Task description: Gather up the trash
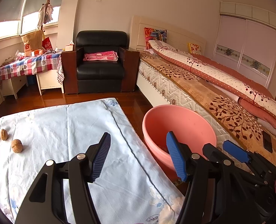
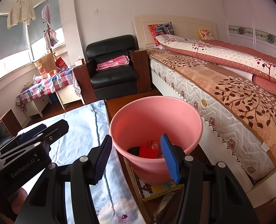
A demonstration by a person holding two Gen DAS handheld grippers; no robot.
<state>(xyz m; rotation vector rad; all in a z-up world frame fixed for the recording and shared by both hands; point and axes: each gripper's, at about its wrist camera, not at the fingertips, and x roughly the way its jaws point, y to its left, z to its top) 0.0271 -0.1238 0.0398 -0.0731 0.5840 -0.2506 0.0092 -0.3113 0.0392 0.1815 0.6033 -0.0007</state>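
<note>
Two walnuts [image 1: 17, 146] [image 1: 3, 134] lie at the left edge of the table's pale blue floral cloth [image 1: 63, 130]. My left gripper [image 1: 138, 156] hovers open over the cloth's right part, far from the nuts, with nothing between its fingers. Beside the table stands a pink bucket [image 2: 156, 115] holding red wrappers [image 2: 149, 151] and a dark crumpled piece [image 2: 133, 150]. My right gripper [image 2: 136, 158] is open and empty just before the bucket's near rim. Each gripper shows in the other's view: the right gripper [image 1: 222, 149] and the left gripper [image 2: 44, 130].
A bed [image 1: 203, 85] with folded quilts runs along the right, close behind the bucket, with a dark phone [image 1: 268, 141] on it. A black armchair [image 1: 100, 65] and a checked-cloth side table [image 1: 27, 65] stand at the far wall. Wooden floor separates them from the table.
</note>
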